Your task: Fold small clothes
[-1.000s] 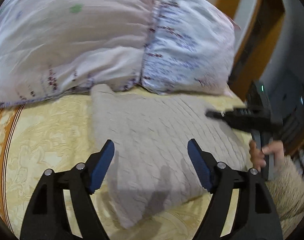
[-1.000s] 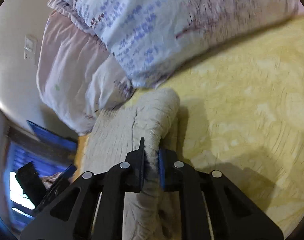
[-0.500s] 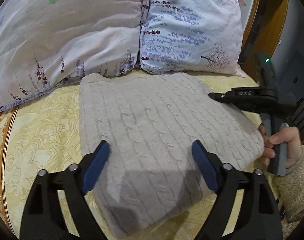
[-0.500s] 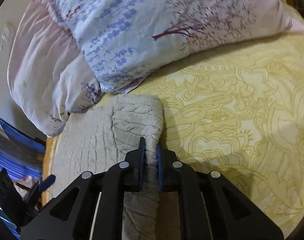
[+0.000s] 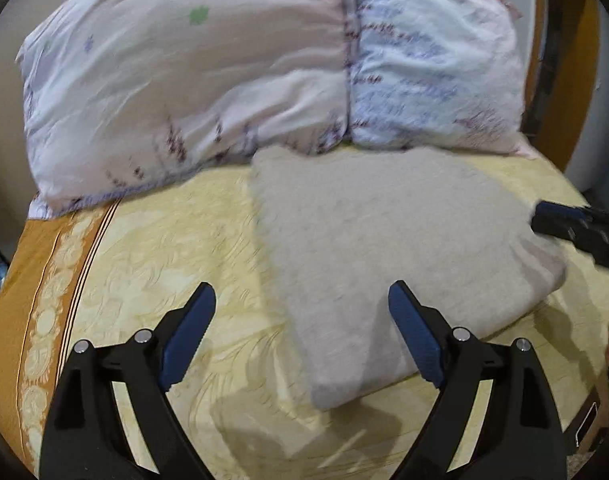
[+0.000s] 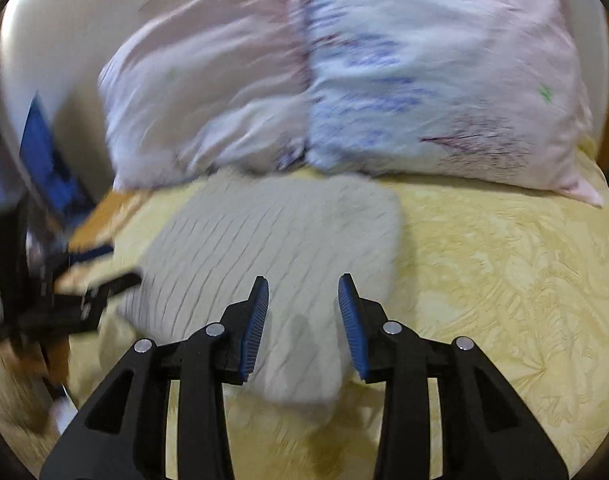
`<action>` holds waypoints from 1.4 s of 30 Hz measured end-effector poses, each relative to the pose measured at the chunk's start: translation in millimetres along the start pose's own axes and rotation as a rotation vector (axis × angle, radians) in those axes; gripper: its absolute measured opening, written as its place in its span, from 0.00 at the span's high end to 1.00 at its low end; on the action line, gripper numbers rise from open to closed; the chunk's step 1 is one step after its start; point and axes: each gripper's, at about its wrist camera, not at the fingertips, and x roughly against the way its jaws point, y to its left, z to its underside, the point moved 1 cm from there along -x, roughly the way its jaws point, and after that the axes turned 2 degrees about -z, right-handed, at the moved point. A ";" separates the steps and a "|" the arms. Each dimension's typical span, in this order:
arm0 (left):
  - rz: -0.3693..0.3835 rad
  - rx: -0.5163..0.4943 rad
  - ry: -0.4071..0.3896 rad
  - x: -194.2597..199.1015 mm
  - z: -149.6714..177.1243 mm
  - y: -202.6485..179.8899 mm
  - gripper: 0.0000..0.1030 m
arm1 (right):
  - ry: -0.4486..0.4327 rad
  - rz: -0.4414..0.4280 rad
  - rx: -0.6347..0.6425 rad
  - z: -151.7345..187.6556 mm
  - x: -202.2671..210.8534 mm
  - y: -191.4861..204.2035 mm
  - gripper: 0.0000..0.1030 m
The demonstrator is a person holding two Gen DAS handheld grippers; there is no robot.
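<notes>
- The folded grey sweater (image 6: 280,248) lay on the bed (image 6: 504,272), just ahead of both tongs.
- Right tongs (image 6: 303,320) had just been opening, gripping nothing.
- Left tongs (image 5: 302,332) stood wide, empty.

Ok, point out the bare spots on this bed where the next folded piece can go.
Most room: the yellow bedspread right of the folded grey sweater, below the pillows. A narrower strip lies left of the sweater, bordered by the bedspread's orange edge band. It is crowded along the pillows, where the sweater's top edge meets them.
</notes>
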 end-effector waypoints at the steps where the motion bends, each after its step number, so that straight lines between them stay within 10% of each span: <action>1: -0.004 0.002 0.026 -5.6 3.4 0.9 0.14 | 0.020 0.014 0.020 2.3 -6.0 5.4 0.63; 8: 0.034 0.056 0.068 -18.8 15.0 2.3 0.14 | 0.051 0.162 0.024 24.0 -28.1 8.2 0.59; 13: 0.037 0.076 0.019 4.0 28.6 2.3 0.10 | -0.070 0.162 -0.030 29.0 3.1 13.4 0.19; 22: 0.036 0.094 -0.002 19.5 52.5 -10.0 0.02 | -0.128 0.256 -0.078 42.8 30.4 7.5 0.01; 42: -0.056 0.083 0.129 -6.4 67.8 -24.8 0.02 | 0.063 0.269 -0.107 78.5 -12.4 29.6 0.01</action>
